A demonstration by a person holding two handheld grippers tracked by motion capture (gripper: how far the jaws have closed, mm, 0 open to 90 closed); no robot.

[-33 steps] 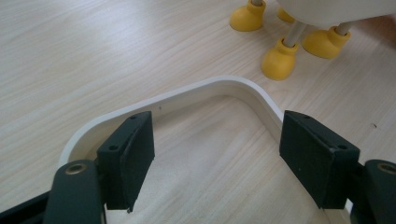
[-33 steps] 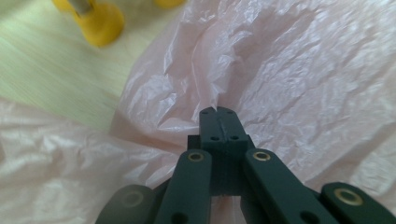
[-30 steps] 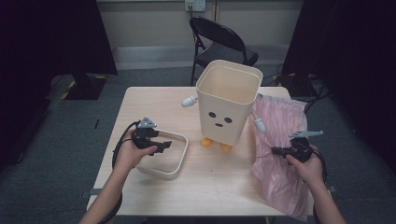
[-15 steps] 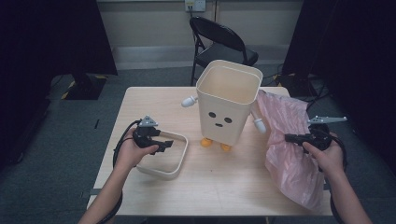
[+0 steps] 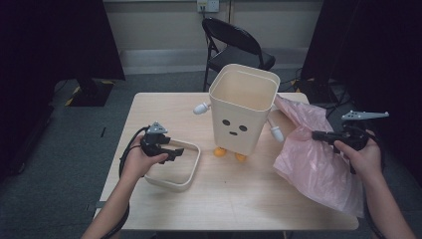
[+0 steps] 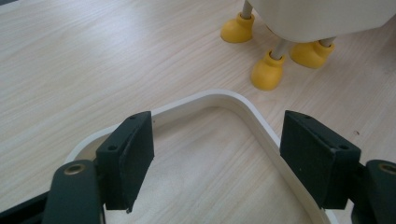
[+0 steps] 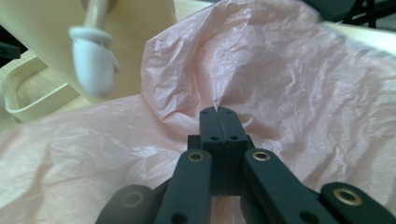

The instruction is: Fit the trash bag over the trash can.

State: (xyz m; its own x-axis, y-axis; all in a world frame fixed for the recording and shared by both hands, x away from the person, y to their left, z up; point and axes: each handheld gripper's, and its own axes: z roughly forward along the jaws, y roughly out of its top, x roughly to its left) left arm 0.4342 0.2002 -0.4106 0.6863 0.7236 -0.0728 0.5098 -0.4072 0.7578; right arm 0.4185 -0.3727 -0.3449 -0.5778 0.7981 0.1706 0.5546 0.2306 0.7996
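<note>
- The right hand-held gripper (image 5: 318,135) is at the right edge of the desk (image 5: 164,107), its jaws pressed fully together on a fold of the pink plastic bag (image 5: 318,167); in the right gripper view a small peak of film pokes out just past the tips (image 7: 219,122)
- The bag lies crumpled over the right part of the desk, its far end raised toward the bin and its near end draped to the near right edge — pinching a fold looks like the way to lift thin film that offers no firm edge
- The cream bin (image 5: 244,112) with the drawn face stands upright at the middle of the desk on yellow feet (image 6: 264,74), mouth open to the top, so it seems ready to take the bag as a liner
- One white stub arm of the bin (image 7: 93,58) hangs just beside the bag, a spot where the film could snag, I judge
- The left hand-held gripper (image 5: 175,152) hovers over the cream rim frame (image 5: 195,159) lying flat at the near left of the bin; its jaws stand wide apart and grip nothing, with the frame's curved corner (image 6: 233,100) between them
- That frame is probably kept aside until the bag is seated — the left hand waits by it
</note>
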